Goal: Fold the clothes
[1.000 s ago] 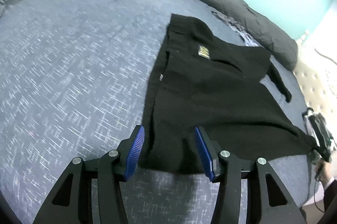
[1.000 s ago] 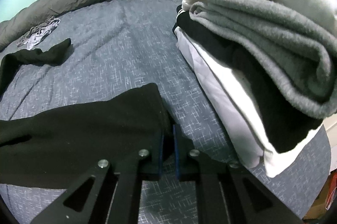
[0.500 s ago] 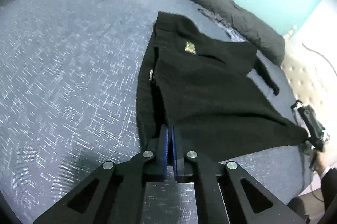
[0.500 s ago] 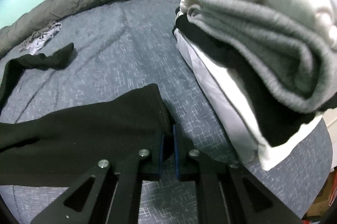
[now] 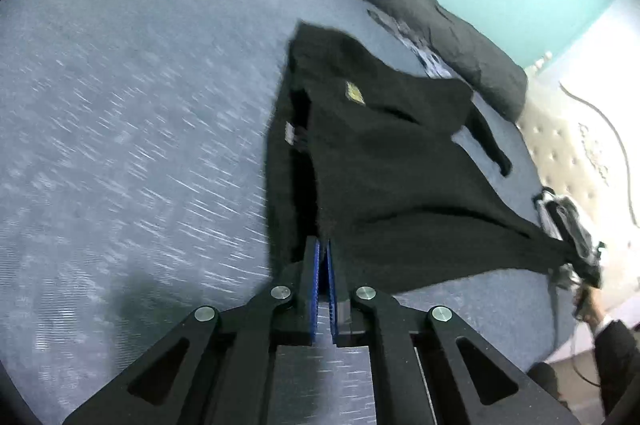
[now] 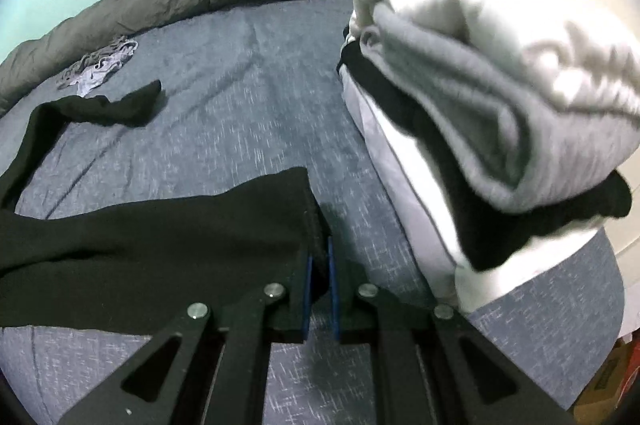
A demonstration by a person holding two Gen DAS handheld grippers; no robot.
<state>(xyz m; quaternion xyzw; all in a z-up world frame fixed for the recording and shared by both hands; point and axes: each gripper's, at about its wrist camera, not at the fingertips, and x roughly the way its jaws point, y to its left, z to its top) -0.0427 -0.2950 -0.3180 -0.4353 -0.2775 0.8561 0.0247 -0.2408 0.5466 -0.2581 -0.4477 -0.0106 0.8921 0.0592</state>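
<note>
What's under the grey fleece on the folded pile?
Under the grey fleece lies a black garment, then white fabric resting on the bed. Anything deeper in the pile is covered.

The black garment carries a small yellow patch, its lettering unreadable.

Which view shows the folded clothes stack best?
Right wrist: the folded clothes stack fills its right side, grey fleece on top, black and white layers beneath, on the bed. Left wrist doesn't show it, only the black garment.
</note>
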